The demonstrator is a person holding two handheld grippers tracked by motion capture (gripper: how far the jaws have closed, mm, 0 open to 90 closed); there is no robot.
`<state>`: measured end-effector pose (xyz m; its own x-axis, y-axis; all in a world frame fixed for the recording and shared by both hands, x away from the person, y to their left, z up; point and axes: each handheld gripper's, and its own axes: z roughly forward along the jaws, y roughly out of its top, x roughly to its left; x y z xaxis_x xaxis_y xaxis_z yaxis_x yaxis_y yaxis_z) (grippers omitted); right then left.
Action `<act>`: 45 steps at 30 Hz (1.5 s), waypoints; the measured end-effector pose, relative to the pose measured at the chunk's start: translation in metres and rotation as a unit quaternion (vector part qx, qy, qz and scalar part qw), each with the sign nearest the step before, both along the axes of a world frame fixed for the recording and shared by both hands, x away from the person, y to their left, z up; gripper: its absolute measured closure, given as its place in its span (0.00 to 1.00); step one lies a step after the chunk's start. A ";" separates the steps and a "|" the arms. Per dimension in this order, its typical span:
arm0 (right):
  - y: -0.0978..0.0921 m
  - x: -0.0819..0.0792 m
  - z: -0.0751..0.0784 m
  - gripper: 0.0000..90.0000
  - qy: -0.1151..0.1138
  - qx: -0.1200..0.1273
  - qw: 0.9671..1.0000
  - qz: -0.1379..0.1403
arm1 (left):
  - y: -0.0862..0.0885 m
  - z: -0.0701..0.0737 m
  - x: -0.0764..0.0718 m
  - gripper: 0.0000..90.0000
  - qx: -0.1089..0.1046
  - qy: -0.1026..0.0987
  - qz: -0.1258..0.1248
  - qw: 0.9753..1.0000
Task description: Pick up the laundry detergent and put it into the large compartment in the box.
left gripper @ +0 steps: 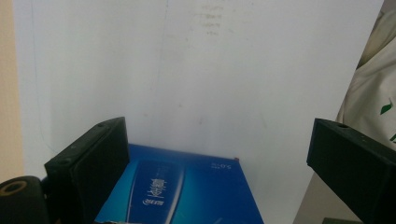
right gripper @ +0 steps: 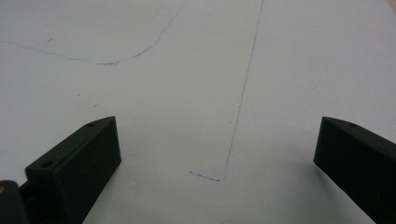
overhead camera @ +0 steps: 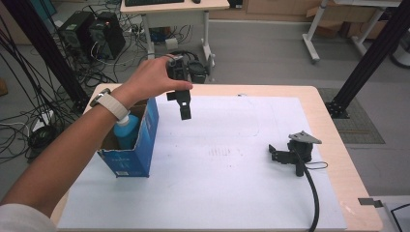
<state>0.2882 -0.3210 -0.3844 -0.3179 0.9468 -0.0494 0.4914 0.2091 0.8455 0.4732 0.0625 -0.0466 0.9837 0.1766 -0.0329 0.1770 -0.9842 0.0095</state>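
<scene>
Left gripper: held aloft in a hand just beside the blue box, fingers apart, empty.
Right gripper: resting on the worktop, fingers apart.
Blue bottle: upright inside the box.

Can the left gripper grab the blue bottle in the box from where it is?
Probably yes. The left gripper hangs open beside the blue box, whose top is open, with the blue bottle standing uncovered inside. The box walls may crowd the jaws.

Even, bright overhead light, soft faint shadows on the white sheet, slightly blurred close-up gripper views.
</scene>
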 end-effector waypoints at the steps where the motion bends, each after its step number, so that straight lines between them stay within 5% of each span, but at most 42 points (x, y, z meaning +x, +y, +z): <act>1: 0.000 0.000 0.000 0.00 0.000 0.000 1.000 0.000 | -0.003 -0.001 0.000 0.07 0.000 0.001 -0.006 1.000; 14: 0.000 0.000 0.000 0.00 0.000 0.000 1.000 0.000 | -0.032 -0.002 -0.004 0.07 0.013 -0.011 -0.049 0.999; 45: 0.000 0.000 0.000 0.00 0.000 0.000 1.000 0.000 | -0.040 -0.010 -0.016 0.07 0.011 -0.023 -0.075 0.997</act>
